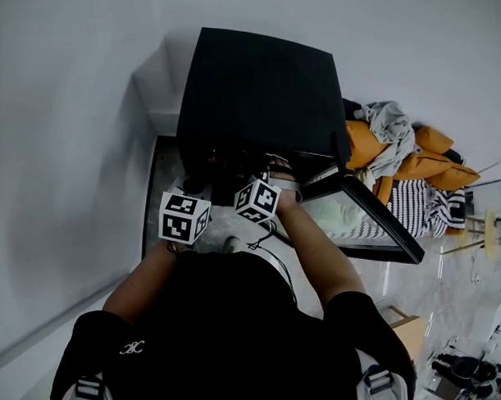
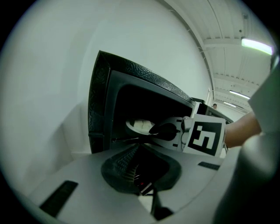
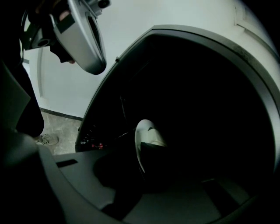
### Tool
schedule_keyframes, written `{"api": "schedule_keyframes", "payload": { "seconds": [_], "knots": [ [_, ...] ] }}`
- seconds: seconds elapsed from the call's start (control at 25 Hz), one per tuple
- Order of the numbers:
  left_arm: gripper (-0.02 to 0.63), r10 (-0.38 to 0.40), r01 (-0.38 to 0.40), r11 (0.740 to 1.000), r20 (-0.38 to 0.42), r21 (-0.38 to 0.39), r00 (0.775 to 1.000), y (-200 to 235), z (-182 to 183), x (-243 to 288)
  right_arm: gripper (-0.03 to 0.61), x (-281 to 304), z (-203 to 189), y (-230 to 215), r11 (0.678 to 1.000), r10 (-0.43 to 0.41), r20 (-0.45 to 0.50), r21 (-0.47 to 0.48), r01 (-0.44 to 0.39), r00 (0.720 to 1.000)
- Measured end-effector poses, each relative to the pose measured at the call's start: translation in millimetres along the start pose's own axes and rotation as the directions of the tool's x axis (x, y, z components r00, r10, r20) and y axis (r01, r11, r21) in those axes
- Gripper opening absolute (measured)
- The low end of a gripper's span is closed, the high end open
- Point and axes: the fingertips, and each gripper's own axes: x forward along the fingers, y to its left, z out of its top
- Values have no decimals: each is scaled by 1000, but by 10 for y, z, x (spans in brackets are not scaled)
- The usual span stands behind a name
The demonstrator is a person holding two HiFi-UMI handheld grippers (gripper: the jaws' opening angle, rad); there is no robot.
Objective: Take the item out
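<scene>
A black oven (image 1: 262, 89) stands low with its door (image 1: 373, 220) swung open to the right. On the rack inside lies a white plate (image 2: 139, 126) holding something pale. My right gripper (image 2: 168, 130) reaches into the cavity, and its marker cube (image 1: 257, 201) shows at the opening. In the right gripper view the plate (image 3: 146, 131) stands edge-on, its rim caught between the dark fingers of my right gripper (image 3: 146, 164). My left gripper (image 2: 138, 148) hangs outside in front of the oven, fingers together and empty, with its cube (image 1: 184, 217) just left of the right one.
A white wall runs along the left of the oven. Orange and striped cloth (image 1: 416, 160) is heaped behind the open door. A wooden box (image 1: 410, 328) sits on the marble floor at the right. The oven's dark frame (image 3: 245, 74) closes round the right gripper.
</scene>
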Motion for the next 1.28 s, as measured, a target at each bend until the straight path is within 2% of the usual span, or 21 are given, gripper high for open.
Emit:
{"api": "schedule_keyframes", "payload": {
  "seconds": [0.68,1.28],
  "knots": [
    [9,-93,93,996,-24,12,995,-83,-22,165,47,-402,-8,204,1000,-26,8,4,26,1000],
    [9,-105,105,994,-44,1,993,-115,-130,197,48,-335,-79,248,989,-99,-31,-111,95,995]
  ]
}}
